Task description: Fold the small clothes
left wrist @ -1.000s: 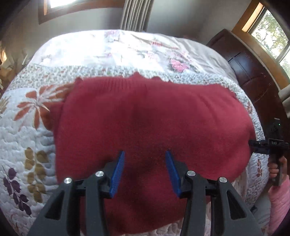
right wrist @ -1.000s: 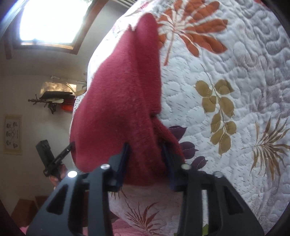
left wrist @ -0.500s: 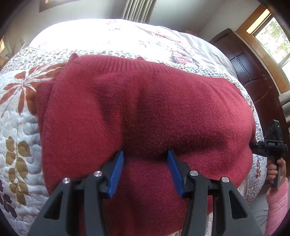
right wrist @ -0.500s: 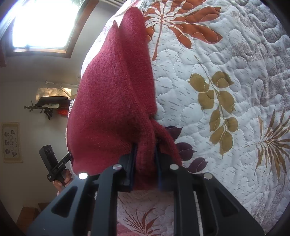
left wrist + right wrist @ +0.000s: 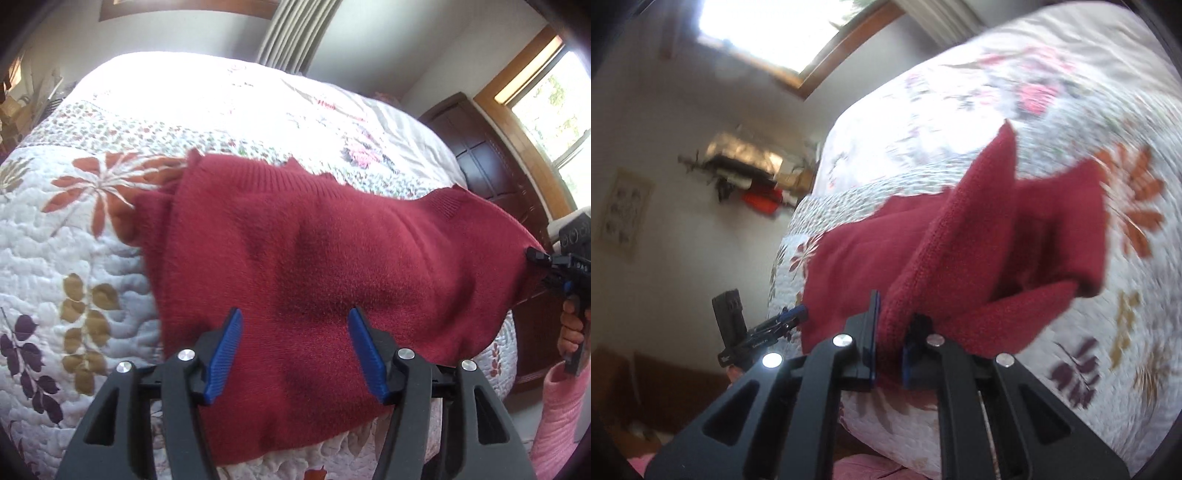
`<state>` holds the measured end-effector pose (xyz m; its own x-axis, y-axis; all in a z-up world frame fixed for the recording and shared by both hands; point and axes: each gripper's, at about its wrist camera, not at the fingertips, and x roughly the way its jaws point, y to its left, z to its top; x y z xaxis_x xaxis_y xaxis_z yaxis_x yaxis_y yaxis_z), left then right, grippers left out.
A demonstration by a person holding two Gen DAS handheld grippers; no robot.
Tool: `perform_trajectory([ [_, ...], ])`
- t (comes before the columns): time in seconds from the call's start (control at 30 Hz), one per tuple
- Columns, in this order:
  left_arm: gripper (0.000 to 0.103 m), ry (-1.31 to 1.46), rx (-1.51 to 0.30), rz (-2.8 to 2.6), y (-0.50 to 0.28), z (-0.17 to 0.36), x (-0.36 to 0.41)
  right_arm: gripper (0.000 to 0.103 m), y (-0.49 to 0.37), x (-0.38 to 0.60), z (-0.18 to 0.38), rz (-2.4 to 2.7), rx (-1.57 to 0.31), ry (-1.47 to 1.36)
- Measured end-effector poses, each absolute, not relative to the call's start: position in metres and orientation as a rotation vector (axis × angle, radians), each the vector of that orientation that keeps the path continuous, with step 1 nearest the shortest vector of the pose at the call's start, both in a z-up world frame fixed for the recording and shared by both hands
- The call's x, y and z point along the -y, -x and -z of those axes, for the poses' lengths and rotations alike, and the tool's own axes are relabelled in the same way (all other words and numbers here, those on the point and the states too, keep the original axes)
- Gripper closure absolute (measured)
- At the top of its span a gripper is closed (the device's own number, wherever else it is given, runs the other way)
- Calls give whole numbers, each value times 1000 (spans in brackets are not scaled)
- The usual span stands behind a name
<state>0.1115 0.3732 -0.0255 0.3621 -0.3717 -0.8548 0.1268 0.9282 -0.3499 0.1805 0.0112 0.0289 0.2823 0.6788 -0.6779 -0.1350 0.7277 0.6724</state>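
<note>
A dark red knitted sweater (image 5: 314,266) lies spread on the quilted bed (image 5: 85,236). My left gripper (image 5: 297,354) stands open low over the sweater's near part, its blue pads (image 5: 225,350) wide apart with red knit showing between them. At the right of the left wrist view, my right gripper (image 5: 535,256) pinches the sweater's right corner and holds it off the quilt. In the right wrist view the right gripper (image 5: 888,347) is shut on a raised fold of the sweater (image 5: 960,236). The left gripper (image 5: 796,314) shows at the garment's far edge.
The floral quilt (image 5: 1052,122) covers the whole bed. A dark wooden cabinet (image 5: 491,155) stands beyond the bed's right side, under a window. A pink sleeve and hand (image 5: 569,332) hold the right gripper's handle. A wall shelf (image 5: 742,162) hangs across the room.
My right gripper has shut on the sweater's corner and lifted it, so a fold now stands up. The left gripper stayed open and shifted slightly over the knit.
</note>
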Motion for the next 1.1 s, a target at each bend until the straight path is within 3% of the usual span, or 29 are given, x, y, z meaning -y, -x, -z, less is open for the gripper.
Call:
perform_trajectory([
  [0.2, 40, 268, -1140, 296, -102, 17, -404, 95, -204, -126, -15, -703, -1263, -348],
  [0.5, 38, 346, -1152, 274, -97, 24, -433, 93, -165, -230, 33, -772, -1334, 1],
  [0.57, 38, 361, -1162, 282, -98, 25, -432, 86, -159, -239, 46, -757, -1347, 95],
  [0.63, 38, 355, -1165, 289, -100, 25, -429, 65, -158, -228, 48, -782, -1345, 42],
  [0.73, 38, 326, -1162, 317, -106, 20, -415, 46, -148, -205, 25, -816, -1275, -37],
  [0.87, 38, 300, -1135, 382, -121, 5, -388, 40, -130, -166, -10, -826, -1187, -135],
  [0.93, 38, 282, -1122, 416, -130, -3, -370, 33, -122, -143, -19, -847, -1168, -188],
  [1.1, 36, 262, -1115, 474, -153, -12, -325, 28, -106, -122, 5, -862, -1228, -305],
])
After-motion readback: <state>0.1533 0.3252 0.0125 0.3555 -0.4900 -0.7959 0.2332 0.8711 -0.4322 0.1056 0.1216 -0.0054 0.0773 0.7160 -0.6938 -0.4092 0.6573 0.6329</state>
